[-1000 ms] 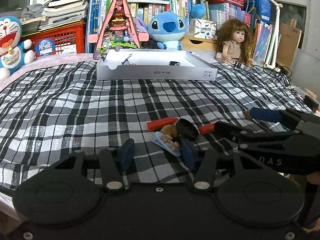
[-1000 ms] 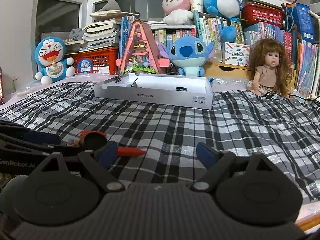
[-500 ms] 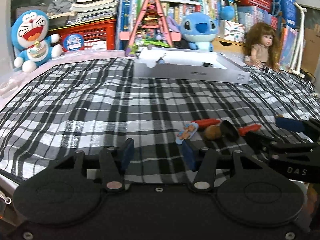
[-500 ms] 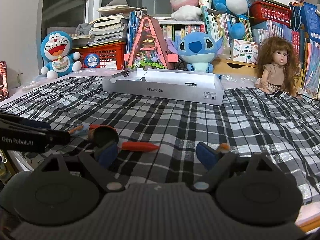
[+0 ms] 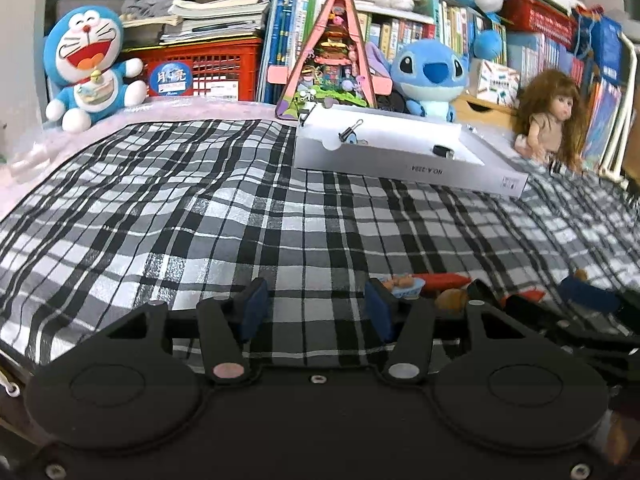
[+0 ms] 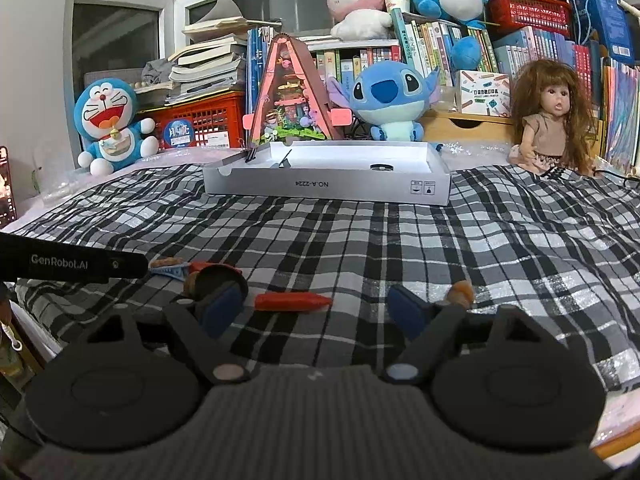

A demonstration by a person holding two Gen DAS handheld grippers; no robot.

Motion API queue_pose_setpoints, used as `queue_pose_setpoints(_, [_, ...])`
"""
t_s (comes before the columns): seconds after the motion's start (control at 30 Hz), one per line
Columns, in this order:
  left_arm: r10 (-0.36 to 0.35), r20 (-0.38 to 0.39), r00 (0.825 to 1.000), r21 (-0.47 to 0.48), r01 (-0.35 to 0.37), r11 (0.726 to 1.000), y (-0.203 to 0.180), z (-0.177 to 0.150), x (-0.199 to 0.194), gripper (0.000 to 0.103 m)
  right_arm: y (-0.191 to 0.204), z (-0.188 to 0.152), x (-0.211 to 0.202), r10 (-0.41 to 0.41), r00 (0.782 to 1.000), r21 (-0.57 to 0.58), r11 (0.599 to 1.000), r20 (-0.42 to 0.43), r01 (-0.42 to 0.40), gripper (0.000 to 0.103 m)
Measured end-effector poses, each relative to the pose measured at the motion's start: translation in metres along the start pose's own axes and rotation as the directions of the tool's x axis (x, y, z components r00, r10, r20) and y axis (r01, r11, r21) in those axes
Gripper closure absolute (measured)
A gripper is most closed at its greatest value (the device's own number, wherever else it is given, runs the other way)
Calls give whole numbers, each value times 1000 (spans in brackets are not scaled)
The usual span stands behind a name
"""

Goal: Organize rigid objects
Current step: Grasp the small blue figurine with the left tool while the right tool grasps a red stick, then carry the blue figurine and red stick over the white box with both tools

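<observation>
The right tool (image 6: 316,310) is seen low over a bed covered by a black-and-white plaid blanket (image 6: 500,240). Its jaws are closing, and a red crayon-like stick (image 6: 293,301) lies on the blanket between the blue pads, untouched by either. A small orange piece (image 6: 460,291) is noted just beyond the right pad. The left tool (image 5: 316,306) is held with its jaws apart, and only blanket is seen between them. Just right of its right pad a small blue clip (image 5: 404,285), a second red stick (image 5: 442,280) and a brown piece (image 5: 450,299) are clustered. At the far side a white shallow box (image 6: 326,189) is placed, with a binder clip (image 5: 351,131) and a black ring (image 5: 441,151) inside.
</observation>
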State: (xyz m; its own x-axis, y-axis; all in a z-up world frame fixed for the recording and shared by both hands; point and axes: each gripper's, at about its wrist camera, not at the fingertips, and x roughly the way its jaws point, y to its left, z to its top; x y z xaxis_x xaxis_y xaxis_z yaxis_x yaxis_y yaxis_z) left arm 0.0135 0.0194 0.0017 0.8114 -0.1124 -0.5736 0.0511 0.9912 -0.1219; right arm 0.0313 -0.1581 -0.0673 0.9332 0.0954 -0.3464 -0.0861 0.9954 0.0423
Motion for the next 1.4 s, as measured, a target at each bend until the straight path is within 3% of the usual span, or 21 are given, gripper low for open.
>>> queue_pose_setpoints(0.2, [-41,11,999,-17,42,999,-11,-2,-8,53,5,-2,4,-2,1000,9,1000,-9,2,29])
queue_pose_setpoints(0.4, [-37,17,999,-19,37,999,-29,-7,-2,53,6,-3,3,-10,1000,19,1000,-4,10,40])
queue_pose_setpoints(0.6, [-26,14,1000,-17,26,1000,-39,-9,7,56,6,-5,4,-39,999,1,999,-2,39,45])
queue_pose_setpoints(0.77, [-19,11,1000,-46,20,999,-38,-6,11,58,3,-5,3,-57,998,13,998,9,57,45])
queue_pose_setpoints(0.87, [-19,14,1000,-60,20,998,-41,-5,13,67,2,-7,2,-76,997,26,997,19,75,45])
queue_pose_setpoints(1.17, [-12,32,999,-6,12,1000,-45,-10,9,67,0,-7,3,-89,996,48,995,21,88,44])
queue_pose_setpoints(1.4, [12,55,998,4,-12,1000,-42,-9,4,67,2,-3,1,-136,990,77,988,30,134,33])
